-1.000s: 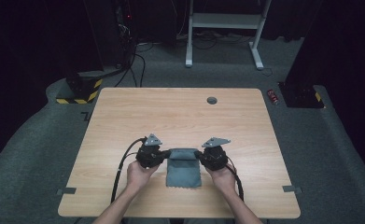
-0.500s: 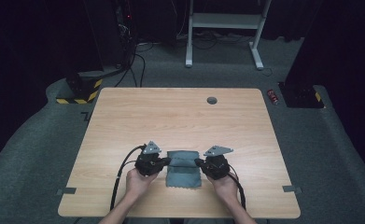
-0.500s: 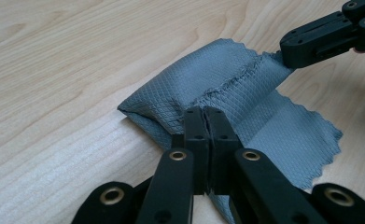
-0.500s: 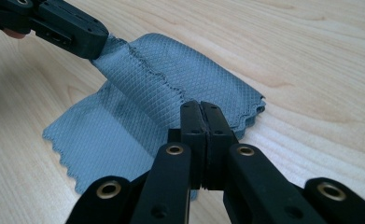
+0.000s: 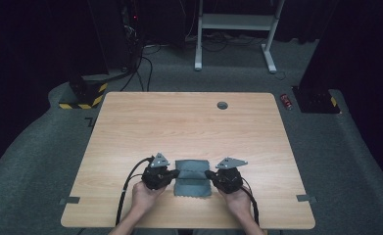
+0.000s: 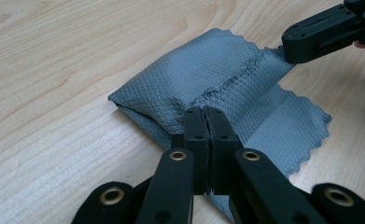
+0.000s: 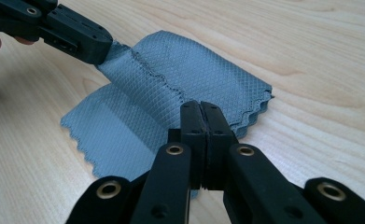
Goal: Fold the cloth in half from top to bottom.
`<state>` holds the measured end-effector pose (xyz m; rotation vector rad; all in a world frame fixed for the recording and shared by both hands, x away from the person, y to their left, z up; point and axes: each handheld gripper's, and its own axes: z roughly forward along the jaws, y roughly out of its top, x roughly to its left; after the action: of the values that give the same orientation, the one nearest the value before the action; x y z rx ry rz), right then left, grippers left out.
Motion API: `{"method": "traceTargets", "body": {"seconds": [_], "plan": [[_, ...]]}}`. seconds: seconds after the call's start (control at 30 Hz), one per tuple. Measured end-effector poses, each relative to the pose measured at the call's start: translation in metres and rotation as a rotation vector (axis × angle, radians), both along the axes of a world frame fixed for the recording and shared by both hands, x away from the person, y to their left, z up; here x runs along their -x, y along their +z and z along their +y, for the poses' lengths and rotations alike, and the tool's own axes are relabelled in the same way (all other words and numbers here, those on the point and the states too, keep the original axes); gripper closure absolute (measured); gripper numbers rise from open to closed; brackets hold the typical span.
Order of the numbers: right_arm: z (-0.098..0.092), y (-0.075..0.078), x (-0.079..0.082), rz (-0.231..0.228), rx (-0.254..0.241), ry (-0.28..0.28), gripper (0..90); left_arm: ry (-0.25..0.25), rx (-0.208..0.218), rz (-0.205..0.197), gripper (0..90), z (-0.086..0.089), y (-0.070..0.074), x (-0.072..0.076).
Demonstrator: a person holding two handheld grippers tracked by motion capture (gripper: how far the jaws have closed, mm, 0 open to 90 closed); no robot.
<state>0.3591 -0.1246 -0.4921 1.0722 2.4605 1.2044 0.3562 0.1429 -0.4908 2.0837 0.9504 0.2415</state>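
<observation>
Cloth on table, near edge, centre, partly folded. My left gripper clamped on its left edge; my right gripper clamped on right edge. Handling, judged: light, limp, thin weave; sags unsupported. Grip edge hems at fold line, both sides.

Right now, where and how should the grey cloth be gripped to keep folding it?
Probably the zigzag-cut edge of the grey cloth, at its two ends, one gripper from each side. The left gripper and right gripper pinch there, holding that flap raised off the table.
</observation>
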Motion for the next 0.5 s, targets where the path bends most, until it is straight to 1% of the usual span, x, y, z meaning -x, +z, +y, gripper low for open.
{"method": "traceTargets", "body": {"seconds": [0.1, 0.27, 0.4, 0.43, 0.5], "plan": [[0.0, -0.002, 0.003, 0.001, -0.001, 0.004, 89.1, 0.002, 0.006, 0.0, 88.6, 0.0, -0.001, 0.004], [-0.001, -0.004, 0.008, -0.001, 0.001, 0.009, 89.1, -0.007, -0.005, -0.01, 88.6, -0.001, -0.002, 0.009], [-0.002, -0.005, 0.011, -0.006, 0.001, 0.012, 89.1, -0.008, -0.001, -0.007, 88.5, -0.002, -0.004, 0.013], [-0.002, -0.005, 0.013, -0.005, 0.001, 0.011, 89.0, -0.012, -0.008, -0.011, 88.6, -0.002, -0.004, 0.013], [-0.002, -0.005, 0.014, -0.01, 0.003, 0.013, 89.0, -0.01, -0.007, -0.009, 88.5, -0.003, -0.004, 0.015]]}}
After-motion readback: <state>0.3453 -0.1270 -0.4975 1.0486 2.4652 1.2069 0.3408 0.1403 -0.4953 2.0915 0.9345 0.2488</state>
